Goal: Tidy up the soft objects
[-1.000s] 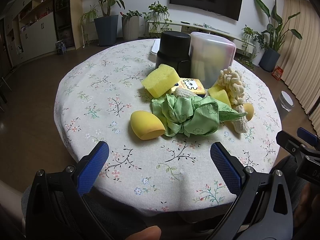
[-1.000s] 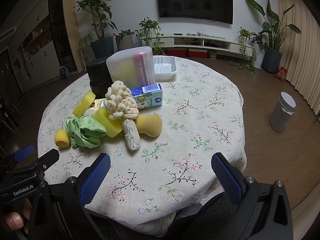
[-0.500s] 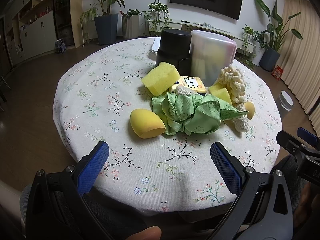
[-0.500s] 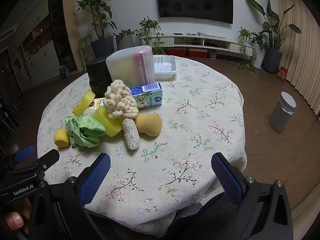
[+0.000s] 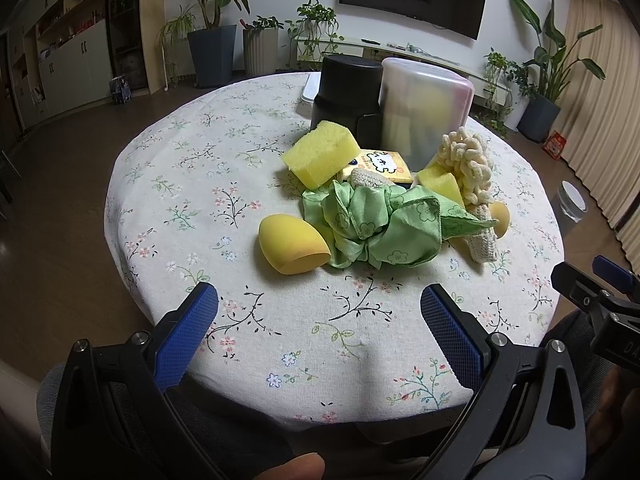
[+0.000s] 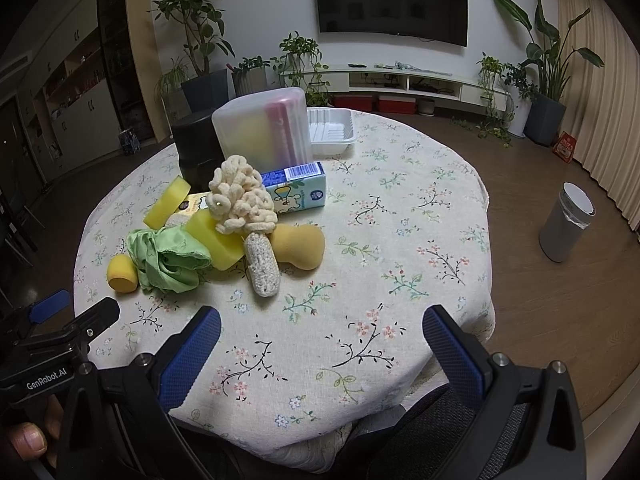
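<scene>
Both tongs wide, empty | tub contents blurred | scrunchie hides sponge base

Both wrist views low, near table edge, sharing pile.

The left gripper is held low with its blue-padded fingers spread wide and nothing clasped between them. The right gripper is likewise held wide apart and empty, beside the left. A thumb is seen on the left handle.
</scene>
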`<action>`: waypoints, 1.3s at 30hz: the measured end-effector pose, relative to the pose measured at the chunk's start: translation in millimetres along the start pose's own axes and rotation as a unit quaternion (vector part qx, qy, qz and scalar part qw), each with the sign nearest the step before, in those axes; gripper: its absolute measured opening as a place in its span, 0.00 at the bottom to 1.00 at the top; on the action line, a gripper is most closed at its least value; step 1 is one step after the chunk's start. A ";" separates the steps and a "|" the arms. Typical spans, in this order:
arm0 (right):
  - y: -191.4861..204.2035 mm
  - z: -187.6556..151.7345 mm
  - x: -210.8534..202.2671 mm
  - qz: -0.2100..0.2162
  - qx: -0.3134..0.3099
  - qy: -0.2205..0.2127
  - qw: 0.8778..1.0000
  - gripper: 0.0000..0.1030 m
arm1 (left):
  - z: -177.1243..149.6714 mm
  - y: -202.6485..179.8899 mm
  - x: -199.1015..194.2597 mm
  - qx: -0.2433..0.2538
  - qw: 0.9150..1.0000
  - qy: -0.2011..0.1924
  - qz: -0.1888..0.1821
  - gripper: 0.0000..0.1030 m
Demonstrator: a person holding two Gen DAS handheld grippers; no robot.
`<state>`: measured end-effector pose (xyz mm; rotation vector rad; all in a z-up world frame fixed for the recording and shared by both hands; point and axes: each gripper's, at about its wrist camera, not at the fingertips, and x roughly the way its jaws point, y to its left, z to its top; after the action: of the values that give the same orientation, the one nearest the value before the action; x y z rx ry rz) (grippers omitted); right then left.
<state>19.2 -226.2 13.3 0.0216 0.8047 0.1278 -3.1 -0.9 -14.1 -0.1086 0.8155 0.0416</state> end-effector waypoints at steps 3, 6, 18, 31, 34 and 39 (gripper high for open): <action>-0.4 0.4 -0.1 0.000 0.001 -0.001 1.000 1.00 | 0.2 0.1 0.5 0.000 1.000 0.001 0.000 1.00; -1.5 -0.5 1.6 0.001 0.002 0.001 1.000 1.00 | -0.1 0.9 2.2 -0.001 1.000 0.003 0.000 1.00; -0.6 0.4 10.2 0.016 0.003 0.012 1.000 1.00 | 1.1 7.6 14.2 -0.005 1.000 0.018 -0.007 1.00; -23.8 35.0 47.7 0.058 0.009 0.054 0.997 0.98 | 14.2 40.7 40.5 -0.008 0.997 0.063 -0.042 0.99; -25.2 41.4 74.0 0.087 0.012 0.099 0.991 0.87 | 24.3 46.0 43.1 0.004 0.998 0.061 -0.021 0.99; -21.4 44.4 97.3 0.083 -0.014 0.116 0.990 0.86 | 32.4 51.3 56.3 0.016 0.996 0.083 -0.022 0.99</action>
<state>120.1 -234.2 -27.1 0.0474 1.0331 0.3043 54.8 53.4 -37.2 -0.1001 0.9795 -0.0222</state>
